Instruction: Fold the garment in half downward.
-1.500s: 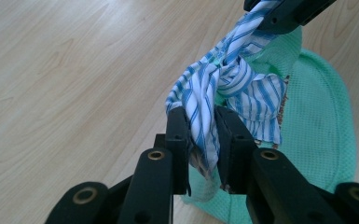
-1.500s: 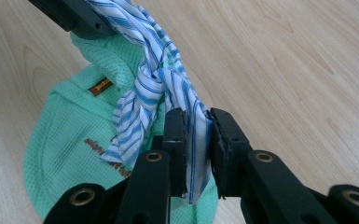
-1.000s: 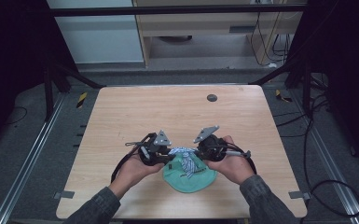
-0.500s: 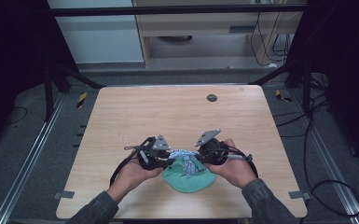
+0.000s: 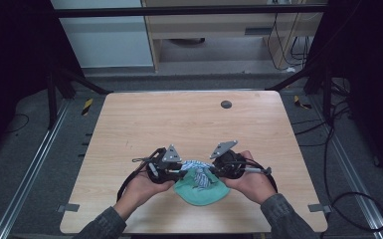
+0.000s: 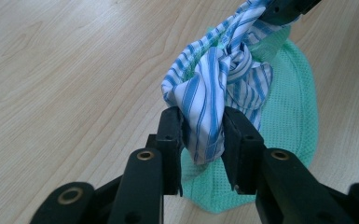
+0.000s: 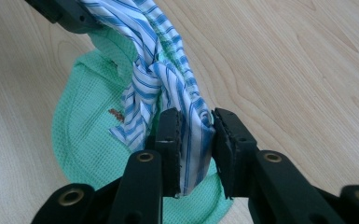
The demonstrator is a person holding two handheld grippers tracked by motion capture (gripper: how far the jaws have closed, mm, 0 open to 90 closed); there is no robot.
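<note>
A blue-and-white striped cloth point(image 5: 197, 168) hangs bunched between both grippers above a green mesh cloth point(image 5: 201, 191) that lies flat on the wooden table point(image 5: 189, 124) near its front edge. My left gripper point(image 6: 203, 133) is shut on one end of the striped cloth point(image 6: 214, 88). My right gripper point(image 7: 196, 135) is shut on the other end of the striped cloth point(image 7: 163, 74). The two grippers face each other, a short span apart, in the high view: left gripper point(image 5: 179, 172), right gripper point(image 5: 214, 171). The green cloth point(image 7: 88, 135) has small brown stains.
A small dark round disc point(image 5: 226, 104) sits at the far right of the table. Cables trail from both grippers toward the table's front edge. Metal frame rails run along both sides of the table.
Both grippers have drawn slightly closer to the person and to each other, with the striped cloth still held between them over the green cloth.
</note>
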